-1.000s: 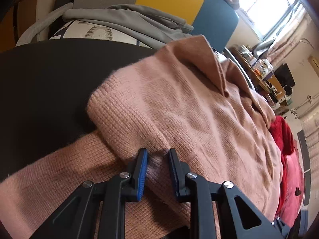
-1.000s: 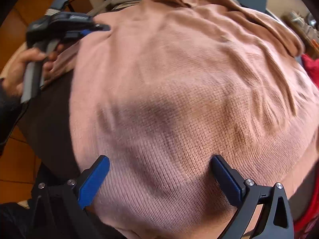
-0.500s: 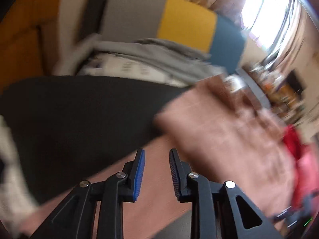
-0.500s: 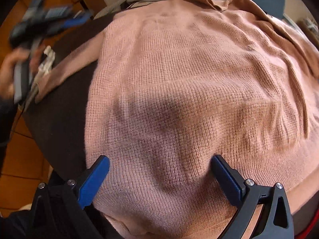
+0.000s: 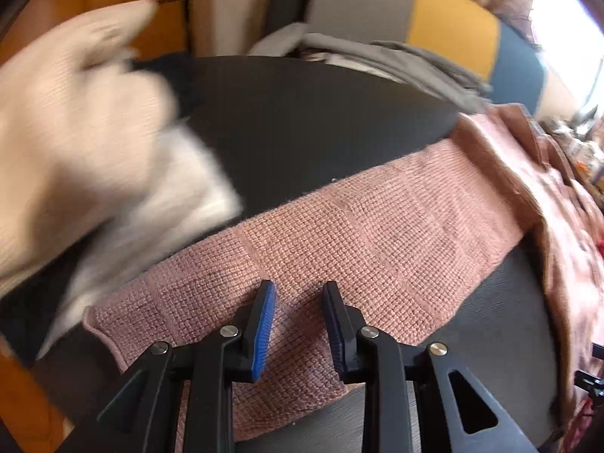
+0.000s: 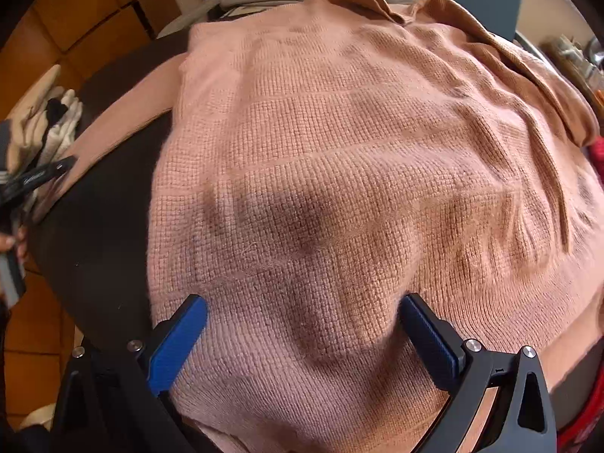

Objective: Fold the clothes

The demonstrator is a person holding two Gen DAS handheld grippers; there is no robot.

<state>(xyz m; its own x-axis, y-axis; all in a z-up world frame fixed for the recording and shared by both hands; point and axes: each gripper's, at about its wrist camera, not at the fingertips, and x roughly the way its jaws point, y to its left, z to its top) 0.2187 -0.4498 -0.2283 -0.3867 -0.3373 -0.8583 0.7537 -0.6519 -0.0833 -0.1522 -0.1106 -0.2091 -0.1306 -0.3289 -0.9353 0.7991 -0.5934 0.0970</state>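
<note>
Pink knit sweater (image 6: 339, 173) spread over dark round table (image 6: 94, 249), body filling most of right wrist view, collar (image 6: 377, 3) at 12 o'clock. Sleeve (image 5: 377, 234) stretched flat across table in left wrist view, running from 8 o'clock up to 2 o'clock, cuff end near 8.

Left gripper (image 5: 298, 321) over sleeve near cuff, jaws narrow and opening, knit visible in the gap, pads not pressing it. Same gripper seen from right wrist view at 9 o'clock, in a hand (image 6: 17, 241), blurred.

Right gripper (image 6: 302, 324) spread wide over sweater's lower body at 6 o'clock, fingertips touching fabric on both sides of a raised bulge, nothing pinched.

Pale blurred clothes (image 5: 75, 143) at 9–10 o'clock in left view. Grey garment (image 5: 396, 56) at 12–1 behind table. Red fabric (image 6: 596, 154) at 3 o'clock edge in right view.
</note>
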